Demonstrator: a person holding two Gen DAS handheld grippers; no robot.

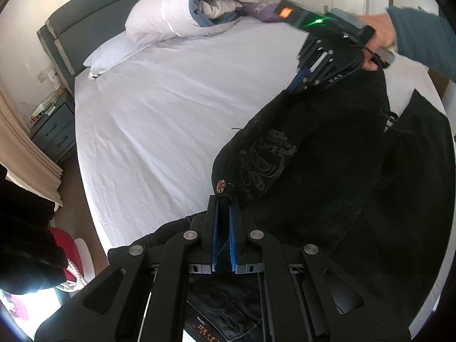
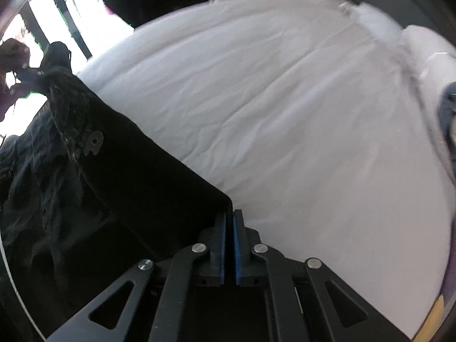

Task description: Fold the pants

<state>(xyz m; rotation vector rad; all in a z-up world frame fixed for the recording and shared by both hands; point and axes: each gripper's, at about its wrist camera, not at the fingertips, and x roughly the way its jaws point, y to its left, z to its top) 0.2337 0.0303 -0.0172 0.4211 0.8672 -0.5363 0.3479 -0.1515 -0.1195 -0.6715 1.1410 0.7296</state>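
The black pants [image 1: 327, 154] with an embroidered back pocket and a metal button are held up over the bed. My left gripper [image 1: 223, 202] is shut on the waistband next to the button. My right gripper [image 1: 300, 81] shows in the left wrist view at the upper right, shut on the other end of the waistband. In the right wrist view the right gripper [image 2: 229, 213] pinches the black pants [image 2: 119, 165], which stretch away to the left. The legs hang down out of sight.
The bed [image 1: 171, 108] has a pale lilac sheet, also in the right wrist view [image 2: 285, 114]. Pillows and a rolled duvet [image 1: 196, 5] lie by the dark headboard [image 1: 85, 20]. A grey nightstand [image 1: 54, 131] and a curtain [image 1: 25, 148] stand at the left.
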